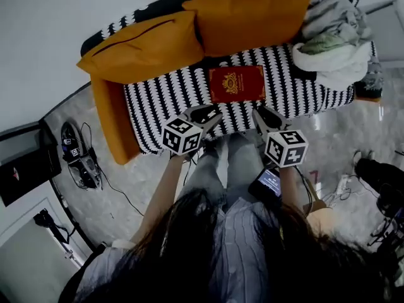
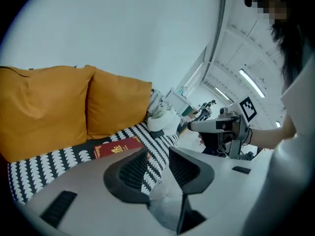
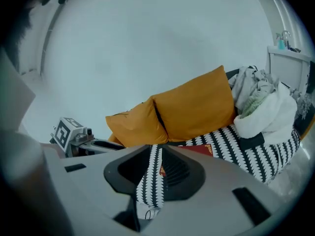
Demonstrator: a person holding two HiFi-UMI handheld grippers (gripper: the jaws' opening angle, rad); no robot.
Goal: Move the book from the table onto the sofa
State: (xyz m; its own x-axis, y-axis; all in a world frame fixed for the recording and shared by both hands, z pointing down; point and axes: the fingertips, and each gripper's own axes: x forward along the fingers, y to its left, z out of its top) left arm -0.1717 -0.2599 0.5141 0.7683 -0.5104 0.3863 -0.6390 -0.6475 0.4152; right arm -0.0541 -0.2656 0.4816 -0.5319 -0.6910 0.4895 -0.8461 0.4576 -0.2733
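A red book (image 1: 237, 84) with a gold emblem lies flat on the black-and-white patterned sofa seat (image 1: 170, 93), in front of the orange cushions. It also shows in the left gripper view as the book (image 2: 118, 147) and partly in the right gripper view as the book (image 3: 199, 150). My left gripper (image 1: 202, 115) and right gripper (image 1: 268, 117) hover side by side short of the sofa's front edge, apart from the book. The left gripper (image 2: 158, 156) stands open and empty. The right gripper (image 3: 156, 154) shows a narrow gap with nothing in it.
Two orange cushions (image 1: 142, 46) (image 1: 252, 14) lean on the sofa back. A heap of clothes (image 1: 334, 36) fills the sofa's right end. Cables and gear (image 1: 79, 153) lie on the floor at left, more gear (image 1: 379, 175) at right. A phone (image 1: 268, 183) sits near the person's right wrist.
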